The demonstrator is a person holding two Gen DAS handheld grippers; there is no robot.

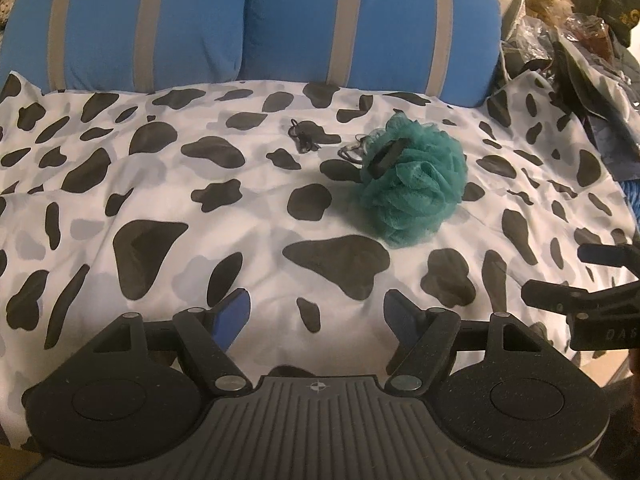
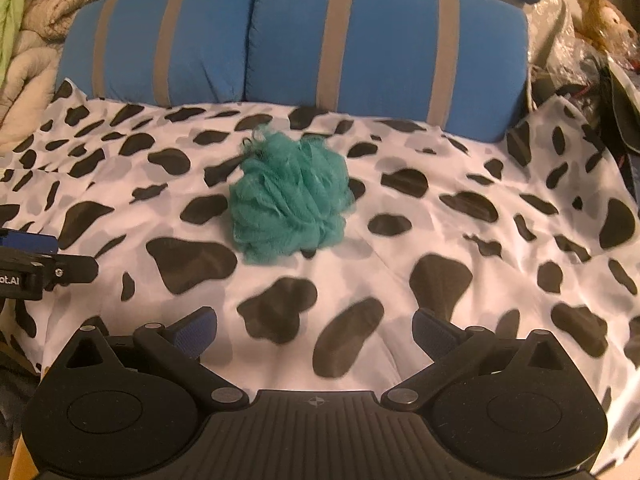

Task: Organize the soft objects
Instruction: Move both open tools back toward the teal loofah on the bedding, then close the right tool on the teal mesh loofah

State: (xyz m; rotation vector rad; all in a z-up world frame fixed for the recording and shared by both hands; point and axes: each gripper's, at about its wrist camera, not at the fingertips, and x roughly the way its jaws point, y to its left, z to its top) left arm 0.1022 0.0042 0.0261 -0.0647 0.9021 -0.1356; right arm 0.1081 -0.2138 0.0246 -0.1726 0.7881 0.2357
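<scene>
A teal mesh bath pouf (image 1: pixel 414 184) lies on the cow-print sheet (image 1: pixel 160 184), with a dark band across its top. In the right wrist view the same pouf (image 2: pixel 288 200) sits ahead and a little left. My left gripper (image 1: pixel 318 316) hovers over the sheet short of the pouf, open, with nothing between its blue pads. My right gripper (image 2: pixel 314 330) is also open and empty, nearer the sheet's front edge. Each gripper shows at the side of the other's view: the right gripper (image 1: pixel 592 280) and the left gripper (image 2: pixel 36 256).
Two blue pillows with grey stripes (image 1: pixel 256 28) stand along the back of the sheet. A small dark cord (image 1: pixel 304 136) lies beside the pouf. A plush toy (image 2: pixel 604 20) and a pile of bags and dark clothes (image 1: pixel 580 60) fill the right side. Folded blankets (image 2: pixel 28 32) are at the left.
</scene>
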